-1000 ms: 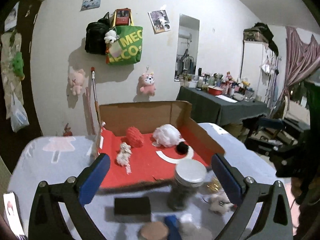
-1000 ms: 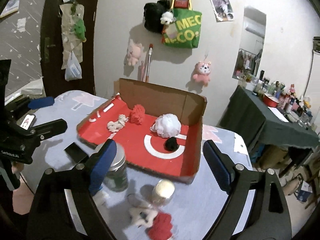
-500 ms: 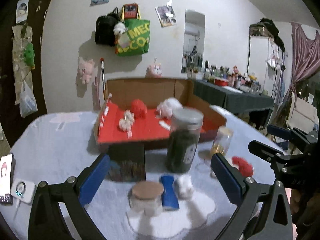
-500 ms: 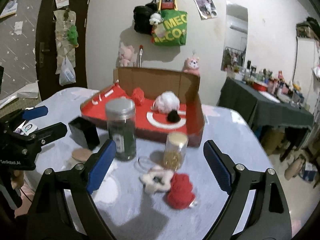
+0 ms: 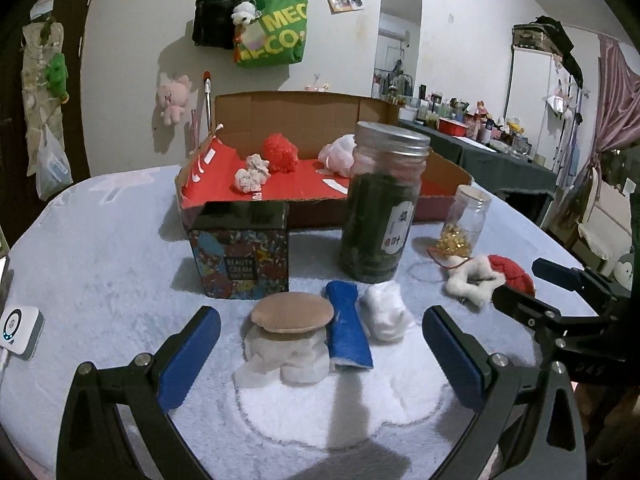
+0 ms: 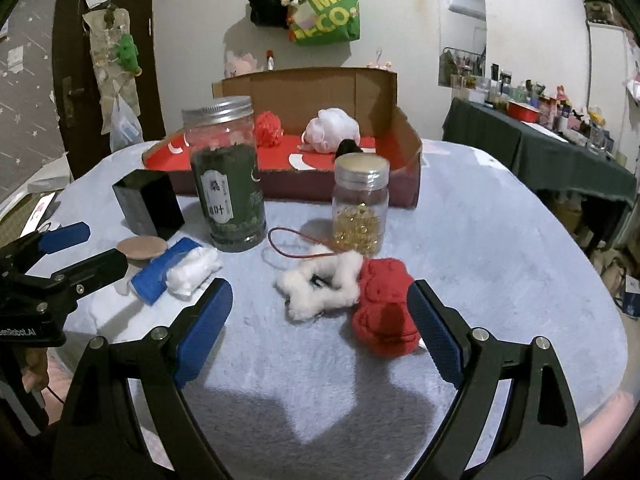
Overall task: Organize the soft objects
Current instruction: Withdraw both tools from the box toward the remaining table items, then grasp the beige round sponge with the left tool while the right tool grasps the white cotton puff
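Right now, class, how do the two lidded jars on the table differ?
The tall jar has a silver lid and dark green contents. The small jar is shorter, with a gold-toned lid and shiny gold pieces only at its bottom. Both are clear, upright and capped, standing before the cardboard box.

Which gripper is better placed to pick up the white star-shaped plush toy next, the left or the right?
Right, probably. The right gripper is open with the white star plush lying just ahead between its fingers. The open left gripper faces the blue and white pieces, with the star off to its side.
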Demonstrator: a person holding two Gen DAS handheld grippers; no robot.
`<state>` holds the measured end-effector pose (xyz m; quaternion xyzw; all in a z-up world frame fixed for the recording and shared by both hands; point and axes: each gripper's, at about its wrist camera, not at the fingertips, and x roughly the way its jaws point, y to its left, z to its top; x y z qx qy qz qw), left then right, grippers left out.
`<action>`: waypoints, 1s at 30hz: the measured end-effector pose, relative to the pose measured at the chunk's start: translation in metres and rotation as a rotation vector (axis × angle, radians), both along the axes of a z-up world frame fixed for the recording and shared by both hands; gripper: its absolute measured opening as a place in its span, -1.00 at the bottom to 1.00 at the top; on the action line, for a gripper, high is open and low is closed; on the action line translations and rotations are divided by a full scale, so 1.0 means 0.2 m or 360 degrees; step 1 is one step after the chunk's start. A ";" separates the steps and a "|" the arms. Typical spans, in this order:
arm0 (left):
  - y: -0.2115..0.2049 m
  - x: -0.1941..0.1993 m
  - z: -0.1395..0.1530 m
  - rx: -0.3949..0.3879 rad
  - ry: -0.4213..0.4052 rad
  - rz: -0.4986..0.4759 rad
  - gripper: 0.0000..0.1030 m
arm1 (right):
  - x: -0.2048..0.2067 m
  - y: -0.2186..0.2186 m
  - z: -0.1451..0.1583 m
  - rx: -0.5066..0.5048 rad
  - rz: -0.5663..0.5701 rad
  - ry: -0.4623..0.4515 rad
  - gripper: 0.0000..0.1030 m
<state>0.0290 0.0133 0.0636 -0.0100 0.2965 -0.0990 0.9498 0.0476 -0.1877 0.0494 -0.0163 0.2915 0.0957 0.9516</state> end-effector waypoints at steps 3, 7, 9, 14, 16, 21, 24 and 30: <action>0.02 0.01 -0.01 -0.0003 0.0022 0.0000 1.00 | 0.02 0.01 -0.01 0.0016 0.0014 0.0016 0.74; 0.06 0.05 -0.02 0.0012 0.0060 0.0003 1.00 | 0.05 0.04 -0.02 0.0062 0.0055 0.0055 0.74; 0.08 0.07 -0.02 0.0014 0.0082 -0.0004 0.99 | 0.06 0.06 -0.02 0.0081 0.0083 0.0063 0.74; 0.14 0.13 -0.02 0.0010 0.0135 -0.0037 0.91 | 0.11 0.14 -0.02 0.0165 0.0209 0.0119 0.74; 0.15 0.15 -0.02 0.0025 0.0148 -0.0060 0.89 | 0.13 0.18 -0.02 0.0169 0.0258 0.0134 0.74; 0.15 0.21 -0.04 0.0062 0.0203 -0.0146 0.72 | 0.20 0.25 -0.04 0.0204 0.0336 0.0195 0.66; 0.15 0.24 -0.05 0.0066 0.0237 -0.0185 0.59 | 0.24 0.26 -0.07 0.0255 0.0384 0.0265 0.44; 0.15 0.30 -0.08 0.0026 0.0306 -0.0276 0.25 | 0.31 0.26 -0.12 0.0373 0.0478 0.0390 0.12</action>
